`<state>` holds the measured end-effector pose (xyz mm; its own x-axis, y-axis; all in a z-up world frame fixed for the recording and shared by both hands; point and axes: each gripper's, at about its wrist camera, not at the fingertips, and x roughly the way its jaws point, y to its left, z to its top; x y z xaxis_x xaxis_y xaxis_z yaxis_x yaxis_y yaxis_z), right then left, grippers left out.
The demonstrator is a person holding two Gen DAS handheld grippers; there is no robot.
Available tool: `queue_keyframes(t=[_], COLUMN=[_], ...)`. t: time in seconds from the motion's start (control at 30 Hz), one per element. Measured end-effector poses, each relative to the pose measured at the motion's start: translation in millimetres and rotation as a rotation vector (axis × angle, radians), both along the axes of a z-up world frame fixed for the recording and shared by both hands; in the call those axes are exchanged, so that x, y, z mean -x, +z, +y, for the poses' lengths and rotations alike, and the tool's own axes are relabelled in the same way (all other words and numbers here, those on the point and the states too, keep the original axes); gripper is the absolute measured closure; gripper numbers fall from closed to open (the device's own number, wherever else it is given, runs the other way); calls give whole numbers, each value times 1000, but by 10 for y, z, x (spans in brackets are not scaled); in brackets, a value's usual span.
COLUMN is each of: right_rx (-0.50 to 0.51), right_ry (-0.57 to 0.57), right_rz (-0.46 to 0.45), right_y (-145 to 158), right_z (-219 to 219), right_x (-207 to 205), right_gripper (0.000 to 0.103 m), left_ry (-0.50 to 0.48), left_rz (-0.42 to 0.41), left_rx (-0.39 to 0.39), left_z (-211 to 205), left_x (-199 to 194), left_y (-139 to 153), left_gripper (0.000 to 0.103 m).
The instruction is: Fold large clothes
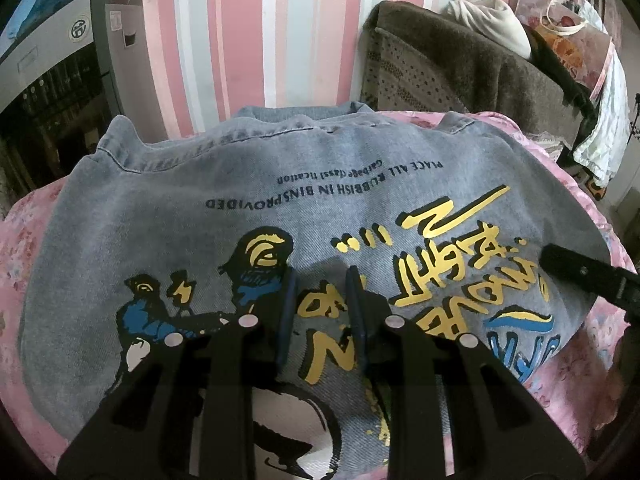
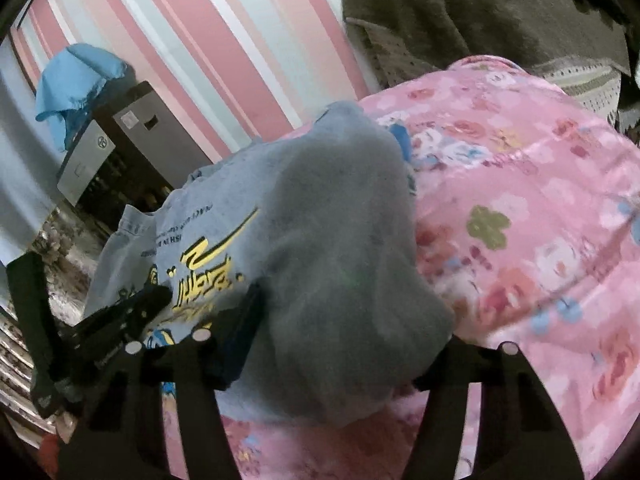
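Observation:
A grey-blue denim jacket (image 1: 248,184) with yellow, blue and black prints lies back-up on a pink floral bed cover (image 1: 576,360). My left gripper (image 1: 320,280) hovers over the jacket's printed middle, jaws apart and empty. My right gripper (image 1: 568,264) shows at the jacket's right edge. In the right wrist view a fold of the jacket (image 2: 340,280) is bunched between the fingers of my right gripper (image 2: 336,344) and lifted over the jacket (image 2: 200,248); its right finger is hidden by the cloth. My left gripper (image 2: 152,300) shows at the left there.
A pink striped wall (image 1: 248,32) stands behind the bed. A brown blanket (image 1: 460,64) with piled cloth and a bag lies at the far right. A grey cabinet (image 1: 60,64) stands far left, a blue cloth (image 2: 76,76) on top.

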<state>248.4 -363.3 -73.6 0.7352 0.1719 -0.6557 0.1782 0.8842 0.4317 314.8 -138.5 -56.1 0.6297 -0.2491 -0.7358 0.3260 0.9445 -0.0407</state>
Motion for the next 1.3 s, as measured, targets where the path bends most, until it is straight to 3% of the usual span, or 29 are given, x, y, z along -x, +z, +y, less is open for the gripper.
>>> queue_keyframes(t=[0.1,0.2,0.23,0.53,0.7,0.83,0.93,1.07,1.3], right_rx=[1,87,104,257,364,428,485,537,656], right_ry=[-8,5,7,77,157,231,307,393,566], right_rz=[2,-28,-40,-148,-175,-198,-206,-203,-159], right_y=[12,118,167,734,1013,1186,1260,1255,1032], right_z=[34,128,139,539,945,1384,1841,2395,3394], right_x=[-83,-67,-52,-39,-101,-157,-212,-260,-350], right_gripper=[43,72,74,78,79,80,82,84,85], left_ry=[2,3,3,-1,-30,-23,6,85,213], left_rz=[-3,-3,-3,11,59,19,-51,-97,-75], left_rx=[-5,-6,-5,4,54,63,10,-45,-72], left_z=[-5,-13,-14,-14,144,512,956,1579,2688], left_x=[-5,-5,-3,-18,-57,93,224,248,179], left_y=[2,1,0,4,70,289,476,581,560], left_gripper=[80,80,80,80,80,79,66,58,56])
